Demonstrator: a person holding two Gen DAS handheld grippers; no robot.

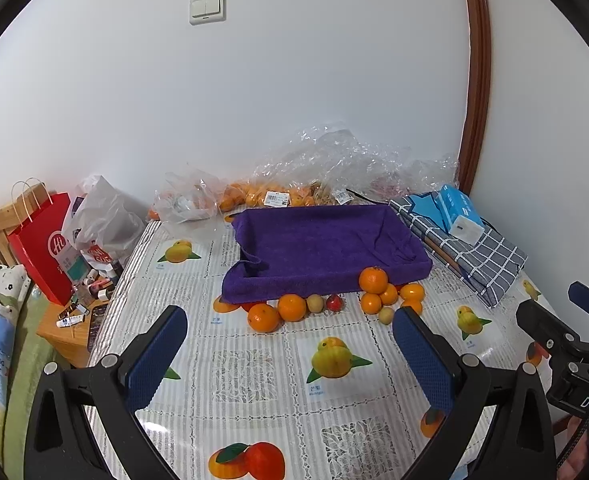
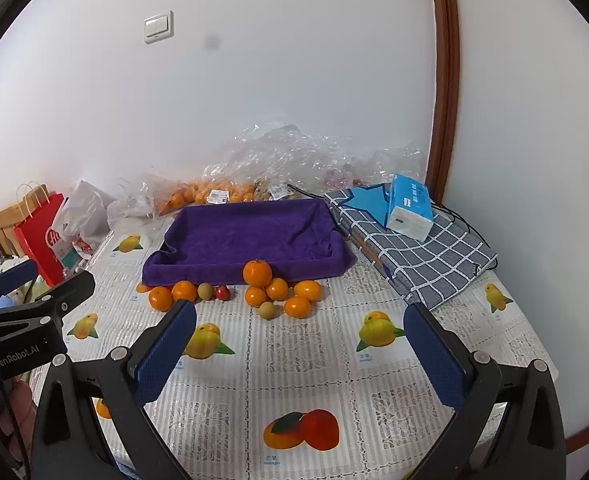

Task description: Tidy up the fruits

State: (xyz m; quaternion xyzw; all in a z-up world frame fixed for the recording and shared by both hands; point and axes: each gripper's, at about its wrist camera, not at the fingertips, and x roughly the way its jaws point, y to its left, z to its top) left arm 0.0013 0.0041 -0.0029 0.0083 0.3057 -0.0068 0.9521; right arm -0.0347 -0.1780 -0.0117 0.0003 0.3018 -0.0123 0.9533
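A purple towel-lined tray [image 1: 322, 240] [image 2: 250, 236] lies at the back of the table and holds nothing. Loose fruit lies along its front edge: several oranges [image 1: 373, 280] [image 2: 257, 273], two small tan round fruits [image 1: 315, 303] [image 2: 267, 309] and a small red fruit [image 1: 334, 303] [image 2: 222, 292]. My left gripper [image 1: 290, 340] is open and empty, above the table in front of the fruit. My right gripper [image 2: 300, 338] is open and empty too, also short of the fruit. Each gripper's body shows at the edge of the other's view.
Clear plastic bags [image 1: 334, 168] with more oranges lie against the wall. A checked cloth bundle [image 2: 426, 256] with a blue tissue pack [image 2: 408, 206] sits right of the tray. A red paper bag [image 1: 44, 248] and clutter stand off the table's left edge.
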